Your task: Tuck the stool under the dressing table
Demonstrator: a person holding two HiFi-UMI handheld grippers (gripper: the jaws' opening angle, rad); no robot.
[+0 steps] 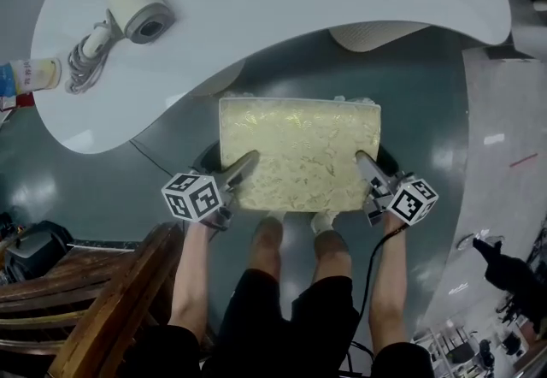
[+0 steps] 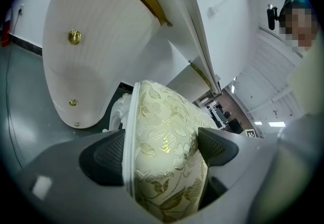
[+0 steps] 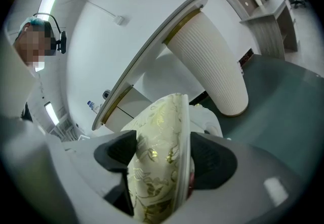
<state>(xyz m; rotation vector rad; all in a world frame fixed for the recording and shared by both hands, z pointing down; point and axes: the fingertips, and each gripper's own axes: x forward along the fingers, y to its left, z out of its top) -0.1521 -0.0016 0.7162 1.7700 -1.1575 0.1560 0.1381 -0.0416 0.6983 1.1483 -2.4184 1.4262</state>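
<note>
The stool (image 1: 299, 154) has a cream cushion with a gold floral pattern and stands on the grey floor in front of the person's legs. Its far edge lies close to the curved front edge of the white dressing table (image 1: 256, 0). My left gripper (image 1: 242, 171) is shut on the cushion's near left corner, and the cushion (image 2: 162, 116) fills the gap between the pads. My right gripper (image 1: 366, 169) is shut on the near right corner, with the cushion (image 3: 159, 167) pinched between its pads. The stool's legs are hidden below the seat.
A hair dryer (image 1: 137, 13) with a coiled cord and a bottle (image 1: 30, 75) lie on the tabletop's left part. The table's ribbed white pedestal (image 3: 212, 61) stands at the right, and a rounded cabinet with gold knobs (image 2: 96, 50) at the left. A wooden chair (image 1: 102, 299) stands near left.
</note>
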